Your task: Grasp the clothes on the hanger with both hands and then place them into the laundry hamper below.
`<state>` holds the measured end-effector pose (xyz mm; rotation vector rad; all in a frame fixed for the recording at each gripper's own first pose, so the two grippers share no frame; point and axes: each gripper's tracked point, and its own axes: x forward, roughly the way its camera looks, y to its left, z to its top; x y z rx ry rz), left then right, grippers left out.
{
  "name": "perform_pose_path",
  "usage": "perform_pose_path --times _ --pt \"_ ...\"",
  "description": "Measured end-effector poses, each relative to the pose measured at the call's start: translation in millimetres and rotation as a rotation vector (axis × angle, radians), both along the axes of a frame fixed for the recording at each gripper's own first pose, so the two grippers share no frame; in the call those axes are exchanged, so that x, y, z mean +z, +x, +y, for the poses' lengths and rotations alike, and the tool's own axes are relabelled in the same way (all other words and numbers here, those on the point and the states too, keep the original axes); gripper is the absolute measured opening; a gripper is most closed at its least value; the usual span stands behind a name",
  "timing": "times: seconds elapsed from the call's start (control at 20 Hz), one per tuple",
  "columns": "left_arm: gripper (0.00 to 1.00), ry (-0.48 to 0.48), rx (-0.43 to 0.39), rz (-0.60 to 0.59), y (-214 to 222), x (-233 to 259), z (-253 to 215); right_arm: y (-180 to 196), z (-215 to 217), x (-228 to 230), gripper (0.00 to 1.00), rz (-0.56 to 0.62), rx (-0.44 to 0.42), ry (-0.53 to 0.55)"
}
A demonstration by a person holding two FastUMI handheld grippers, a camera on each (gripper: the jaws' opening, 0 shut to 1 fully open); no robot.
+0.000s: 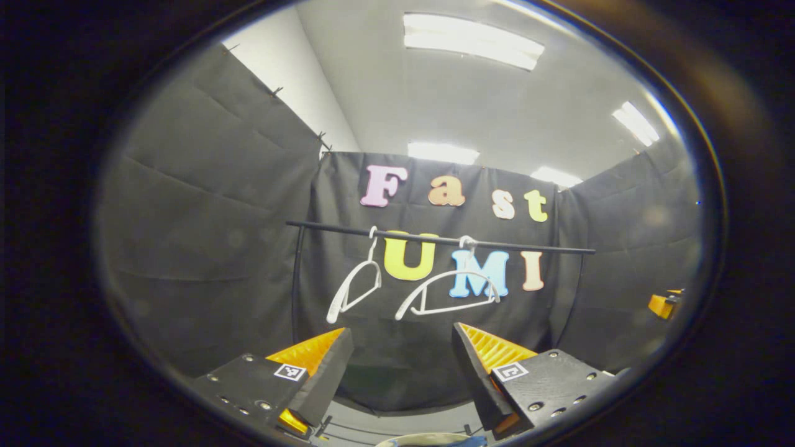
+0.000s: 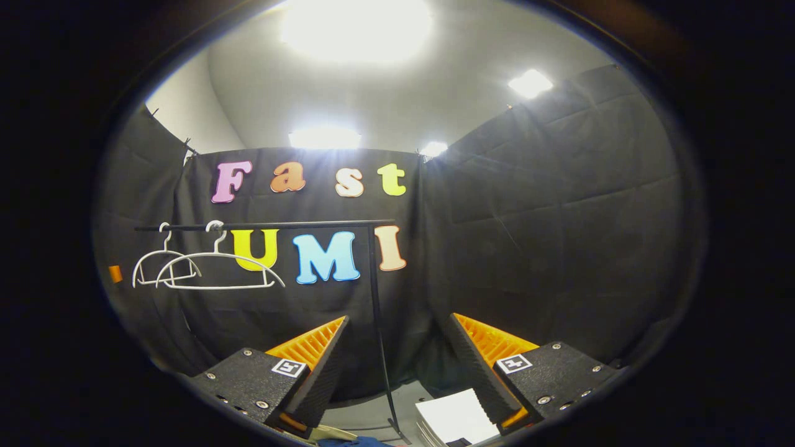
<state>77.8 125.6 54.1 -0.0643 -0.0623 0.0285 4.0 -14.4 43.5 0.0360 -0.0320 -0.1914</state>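
- Left gripper (image 1: pixel 402 357) and right gripper (image 2: pixel 397 347) both stand wide apart, gripping nothing.
- Two white hangers (image 1: pixel 448 292) hang bare on the rail (image 1: pixel 528 246).
- A blue scrap (image 2: pixel 357 442) by the right gripper's fingers, likely the clothes lying below, so the drop looks finished.

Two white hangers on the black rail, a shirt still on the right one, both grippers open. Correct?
Not quite: both hangers on the rail are bare, as the left gripper view shows. The left gripper and right gripper are open.
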Motion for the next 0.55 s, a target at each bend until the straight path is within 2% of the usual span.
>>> perform_pose_path --times 0.05,0.1,0.15,0.2,0.25,0.35,0.4,0.55 --pt "0.93 -0.011 0.001 0.003 0.2 -2.2 0.8 0.9 1.8 1.4 0.95 -0.001 0.006 0.004" --pt "0.93 -0.023 -0.003 0.004 0.0 -1.6 0.2 1.6 3.3 2.4 0.91 -0.004 0.011 0.006" --pt "0.93 -0.033 -0.005 0.008 0.6 -3.3 -0.5 1.6 4.1 2.3 0.91 -0.004 0.016 0.006" --pt "0.92 -0.039 -0.007 0.011 0.8 -4.7 -0.4 1.7 5.7 1.5 0.95 -0.002 0.019 0.004" --pt "0.92 -0.044 -0.008 0.013 0.5 -6.5 -0.3 1.0 7.0 0.9 0.91 -0.001 0.023 0.003" --pt "0.93 -0.051 -0.01 0.025 1.7 -11.8 -0.6 -1.4 9.8 -2.0 0.92 0.005 0.029 -0.002" --pt "0.95 -0.056 -0.013 0.033 2.6 -15.5 -1.5 -1.9 10.0 -3.3 0.95 0.009 0.031 -0.007" --pt "0.9 -0.057 -0.024 0.051 4.5 -26.7 -4.4 -7.4 3.6 -8.9 0.95 0.026 0.019 -0.008"
